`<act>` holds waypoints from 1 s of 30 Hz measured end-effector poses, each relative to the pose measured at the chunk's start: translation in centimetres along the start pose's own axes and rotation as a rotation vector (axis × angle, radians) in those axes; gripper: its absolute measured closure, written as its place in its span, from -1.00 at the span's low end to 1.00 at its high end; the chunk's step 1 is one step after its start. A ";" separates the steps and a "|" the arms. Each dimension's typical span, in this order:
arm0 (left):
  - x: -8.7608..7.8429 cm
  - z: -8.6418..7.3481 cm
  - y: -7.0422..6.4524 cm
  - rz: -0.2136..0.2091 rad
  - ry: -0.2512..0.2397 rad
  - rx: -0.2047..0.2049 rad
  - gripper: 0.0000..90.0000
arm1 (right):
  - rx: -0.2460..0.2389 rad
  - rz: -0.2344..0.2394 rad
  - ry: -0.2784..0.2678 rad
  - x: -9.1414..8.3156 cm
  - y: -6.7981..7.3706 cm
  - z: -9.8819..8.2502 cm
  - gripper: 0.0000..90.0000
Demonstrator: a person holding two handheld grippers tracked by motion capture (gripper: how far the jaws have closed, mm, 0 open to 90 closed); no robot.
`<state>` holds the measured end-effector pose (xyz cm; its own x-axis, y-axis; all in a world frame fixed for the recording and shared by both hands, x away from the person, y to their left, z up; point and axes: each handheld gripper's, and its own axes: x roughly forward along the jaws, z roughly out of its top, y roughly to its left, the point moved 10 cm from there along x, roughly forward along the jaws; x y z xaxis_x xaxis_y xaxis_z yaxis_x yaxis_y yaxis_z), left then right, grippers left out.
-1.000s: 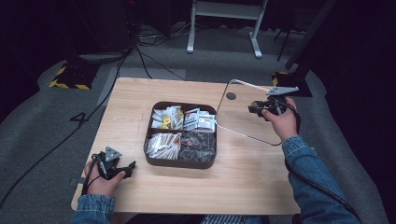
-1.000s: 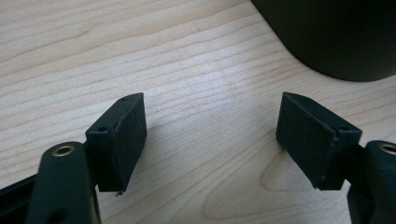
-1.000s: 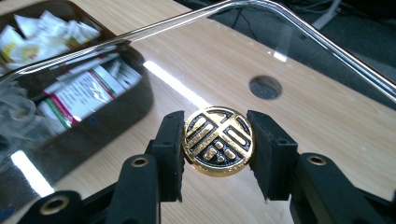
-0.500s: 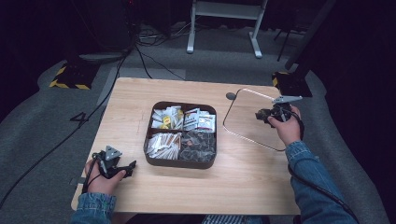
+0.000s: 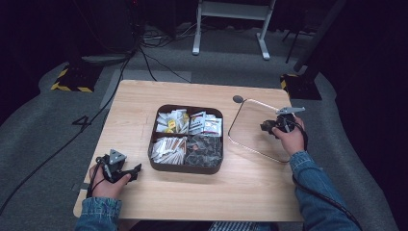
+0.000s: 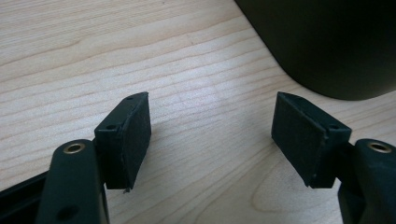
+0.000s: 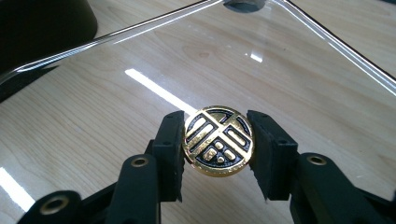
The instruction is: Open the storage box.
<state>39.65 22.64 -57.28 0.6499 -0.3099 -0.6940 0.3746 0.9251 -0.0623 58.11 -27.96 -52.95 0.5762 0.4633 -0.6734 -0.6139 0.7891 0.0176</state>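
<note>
Black pads of the right tool (image 7: 218,151) are clamped on the round gold-and-black knob (image 7: 218,141) of a clear glass lid (image 5: 252,127) (its thin rim catches the light), and the lid is held just above the desk (image 5: 250,187) to the right of the dark four-part box (image 5: 186,138) of packets. The left tool (image 6: 212,135) rests near the desk's left front corner, its jaws wide apart with nothing between them though they have just been closing a little, the box's dark wall (image 6: 327,42) just beyond.
</note>
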 end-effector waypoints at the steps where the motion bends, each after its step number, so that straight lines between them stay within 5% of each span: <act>1: 0.0 0.0 0.0 0.001 -0.002 -0.002 -0.35 | 0.004 0.003 -0.001 0.1 0.0 -0.2 0.31; 26: 0.3 0.5 0.4 0.050 -0.016 -0.001 -0.35 | 0.027 0.001 -0.001 1.9 0.0 -2.2 0.24; 27: 0.1 0.4 0.5 0.055 -0.016 0.000 -0.35 | 0.074 -0.006 -0.060 1.5 -0.1 -1.6 -0.01; 30: 0.0 0.4 0.7 0.062 -0.018 -0.001 -0.35 | 0.120 0.007 -0.132 0.2 0.4 -0.6 -0.10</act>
<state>40.16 23.20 -57.08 0.6836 -0.2562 -0.6834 0.3328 0.9428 -0.0206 57.67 -27.83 -53.53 0.6426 0.5117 -0.5703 -0.5540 0.8245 0.1155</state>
